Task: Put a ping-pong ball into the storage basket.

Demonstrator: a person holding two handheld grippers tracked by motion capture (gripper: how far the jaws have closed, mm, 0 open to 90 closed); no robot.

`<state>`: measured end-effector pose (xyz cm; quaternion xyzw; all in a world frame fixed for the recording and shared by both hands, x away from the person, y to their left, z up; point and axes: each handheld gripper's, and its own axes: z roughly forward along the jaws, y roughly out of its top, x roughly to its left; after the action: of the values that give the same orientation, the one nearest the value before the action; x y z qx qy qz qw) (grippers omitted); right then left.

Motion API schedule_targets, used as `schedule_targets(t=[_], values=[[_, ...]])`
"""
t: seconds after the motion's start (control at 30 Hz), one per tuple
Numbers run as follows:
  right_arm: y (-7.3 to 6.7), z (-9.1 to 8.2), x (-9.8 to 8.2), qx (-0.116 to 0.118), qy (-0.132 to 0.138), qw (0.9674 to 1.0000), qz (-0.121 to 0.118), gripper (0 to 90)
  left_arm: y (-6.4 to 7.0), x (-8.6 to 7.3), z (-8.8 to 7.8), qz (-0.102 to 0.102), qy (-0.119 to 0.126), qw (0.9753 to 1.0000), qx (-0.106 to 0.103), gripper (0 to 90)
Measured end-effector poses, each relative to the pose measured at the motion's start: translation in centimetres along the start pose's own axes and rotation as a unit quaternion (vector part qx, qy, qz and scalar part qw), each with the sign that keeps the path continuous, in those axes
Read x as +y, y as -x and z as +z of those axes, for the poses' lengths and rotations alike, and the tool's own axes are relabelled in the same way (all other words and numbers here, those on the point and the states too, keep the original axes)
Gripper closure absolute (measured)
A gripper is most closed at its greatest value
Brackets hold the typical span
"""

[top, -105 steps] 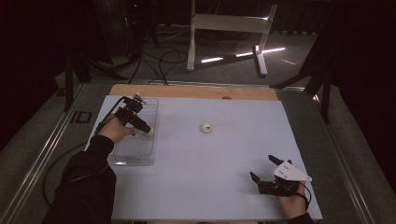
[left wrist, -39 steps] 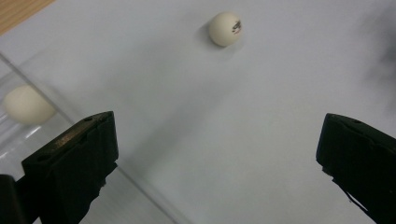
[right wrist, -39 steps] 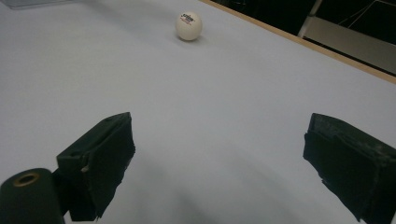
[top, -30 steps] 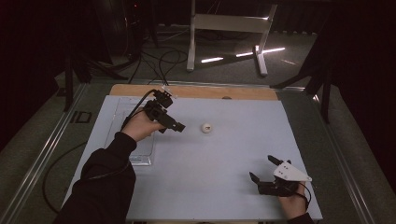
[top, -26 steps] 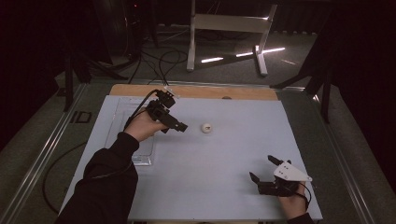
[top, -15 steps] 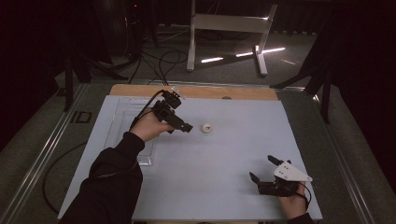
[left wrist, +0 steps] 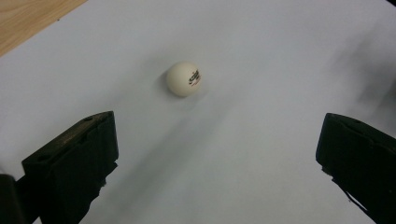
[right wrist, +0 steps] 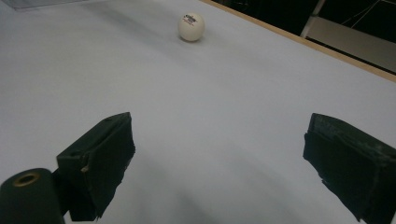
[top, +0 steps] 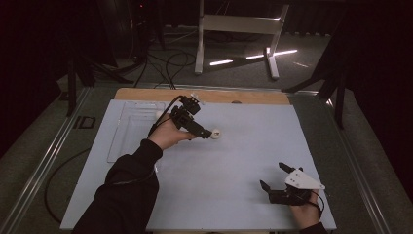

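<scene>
A: Ball (left wrist: 184, 79) sits on the pale blue mat (top: 234, 185), far middle, just ahead of our left gripper (top: 207, 132). In the left gripper view it lies forward of the jaws and a bit toward the left one, clear of both.

B: Jaw state?

A: Left is spread wide, nothing between. Right gripper (top: 272, 179) is also spread wide and empty, resting near the mat's near right corner, well apart from the ball.

B: So left is our nearer hand. No long axis to line up on a sphere.

A: Agreed. We judge the next move as straight ahead with a slight shift left to centre it. Clear tray (top: 131, 129) lies behind the left hand, at far left.
</scene>
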<state>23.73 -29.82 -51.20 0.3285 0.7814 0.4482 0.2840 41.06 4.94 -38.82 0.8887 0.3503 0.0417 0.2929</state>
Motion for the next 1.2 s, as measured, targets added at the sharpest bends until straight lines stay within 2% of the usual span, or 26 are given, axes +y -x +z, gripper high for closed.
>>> schedule_targets(t=[0.3, 0.37, 0.57, 0.97, 1.03, 1.2], values=[[0.0, 0.0, 0.0, -0.001, 0.000, 1.0000, 0.000, 8.6, 0.7, 0.6, 1.5, -0.005, 0.005, 1.0000, 0.005, 0.3], [0.0, 0.0, 0.0, 0.000, 0.000, 1.0000, 0.000, 8.6, 0.9, 0.7, 1.8, -0.009, 0.011, 0.9997, 0.018, 0.3], [0.0, 0.0, 0.0, 0.001, 0.001, 1.0000, 0.000, 8.5, 1.3, 1.0, 2.7, -0.008, 0.024, 0.9993, 0.027, 0.3], [0.0, 0.0, 0.0, 0.000, 0.002, 1.0000, 0.000, 8.5, 1.6, 1.3, 4.0, -0.016, 0.046, 0.9982, 0.034, 0.3], [0.0, 0.0, 0.0, 0.000, 0.001, 1.0000, 0.001, 8.5, 1.7, 1.4, 4.3, -0.010, 0.044, 0.9984, 0.033, 0.3], [0.0, 0.0, 0.0, 0.000, 0.002, 1.0000, 0.001, 8.6, 1.8, 1.3, 5.2, -0.012, 0.044, 0.9984, 0.033, 0.3]])
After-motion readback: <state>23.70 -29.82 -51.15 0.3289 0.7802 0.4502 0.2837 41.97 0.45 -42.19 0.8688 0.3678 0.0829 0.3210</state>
